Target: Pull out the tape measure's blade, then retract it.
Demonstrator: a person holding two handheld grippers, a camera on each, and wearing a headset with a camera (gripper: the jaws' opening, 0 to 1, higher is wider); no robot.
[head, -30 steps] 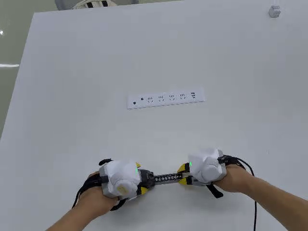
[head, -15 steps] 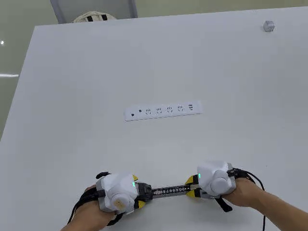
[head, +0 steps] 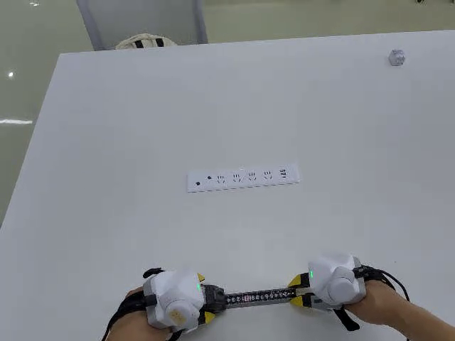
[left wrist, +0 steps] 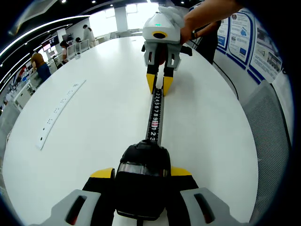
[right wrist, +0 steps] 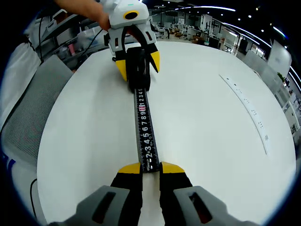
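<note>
Open-plan office, rows of desks (right wrist: 181, 22), ceiling strip lights (right wrist: 212, 8), wall posters (left wrist: 242, 27)

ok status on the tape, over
Left gripper shut on case. Right gripper shut on blade tip. Blade out between them. Power strip well apart.

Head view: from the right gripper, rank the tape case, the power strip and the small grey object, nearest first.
1. The tape case, to the left of the right gripper, at the other end of the blade, held in the left gripper.
2. The power strip, mid-table, beyond both grippers.
3. The grey object, near the far right corner of the table.
</note>
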